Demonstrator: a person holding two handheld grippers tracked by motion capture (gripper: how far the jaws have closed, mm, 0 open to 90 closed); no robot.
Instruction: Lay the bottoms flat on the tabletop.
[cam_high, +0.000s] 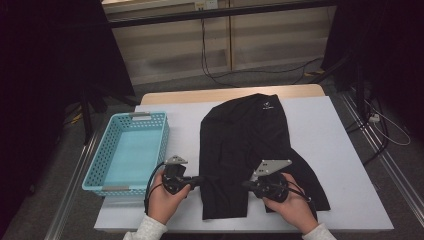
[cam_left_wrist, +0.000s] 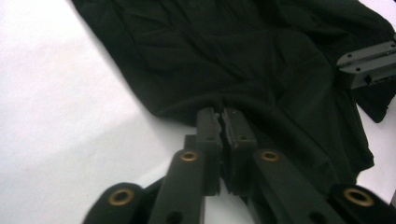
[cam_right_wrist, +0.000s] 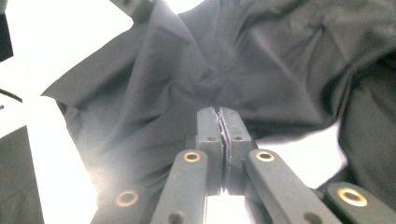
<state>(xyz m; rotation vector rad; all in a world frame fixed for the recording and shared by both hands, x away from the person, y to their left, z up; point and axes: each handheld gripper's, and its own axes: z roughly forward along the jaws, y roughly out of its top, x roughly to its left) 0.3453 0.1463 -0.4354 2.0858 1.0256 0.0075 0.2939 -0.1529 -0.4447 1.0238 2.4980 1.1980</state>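
Both jaws pinch a black fabric garment (cam_high: 250, 145) on the white table (cam_high: 340, 150): left gripper (cam_high: 201, 180) at its edge, right gripper (cam_high: 246, 184) mid-cloth.

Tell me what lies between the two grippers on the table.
In the high view, the near part of the black garment spans the gap between the left gripper and the right gripper; each is shut on its fabric.

black garment (cam_high: 247, 145) near hem partly hidden behind both grippers in high view; its far folds run off the frame edges in both gripper views. logo (cam_high: 268, 106) too small to read. basket (cam_high: 131, 150) front rim partly covered by left gripper (cam_high: 199, 181).
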